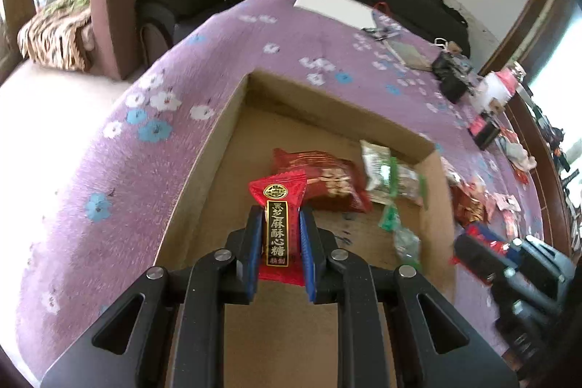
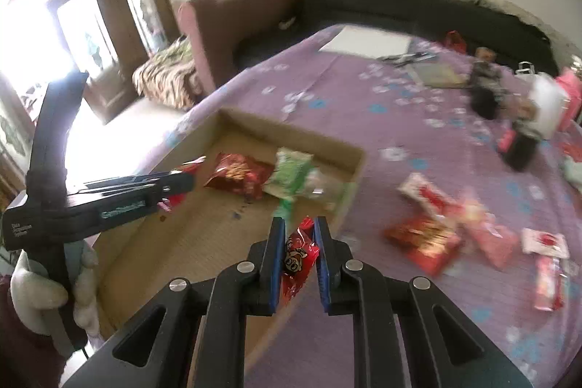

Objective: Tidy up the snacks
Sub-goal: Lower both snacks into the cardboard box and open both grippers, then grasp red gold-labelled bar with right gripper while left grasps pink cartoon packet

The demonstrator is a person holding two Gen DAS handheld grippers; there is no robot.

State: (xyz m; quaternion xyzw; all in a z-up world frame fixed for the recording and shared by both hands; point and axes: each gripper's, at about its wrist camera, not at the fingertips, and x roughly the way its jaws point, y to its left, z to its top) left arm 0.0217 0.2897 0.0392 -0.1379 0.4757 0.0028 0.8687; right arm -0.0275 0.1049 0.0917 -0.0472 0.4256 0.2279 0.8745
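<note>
A: Left wrist view has the left gripper [image 1: 280, 220] clenched on a small red foil candy packet with a black and gold label [image 1: 278, 228], pinched across its narrow middle, held above the near part of the shallow brown cardboard box [image 1: 232, 111]

B: And the other one?

A: Right gripper [image 2: 299, 242] is clamped on a crinkly red wrapped sweet with a cartoon face [image 2: 298, 259], just near of the box's right wall, over the purple flowered tablecloth [image 2: 400, 333]

B: How do they handle?

A: Light, I judge, and the foil looks slick and soft, so the wrapper can slide or crumple. Gripping across the filled body, not the crimped ends, seems safest

B: What is already in the box?

A: A larger red snack bag [image 1: 327, 180] and a pale green and white packet [image 1: 378, 170] lie at the far right. More red and pink packets [image 2: 429, 235] sit loose on the cloth, right of the box

B: Any risk?

A: A hard squeeze may crush a brittle filling
</note>
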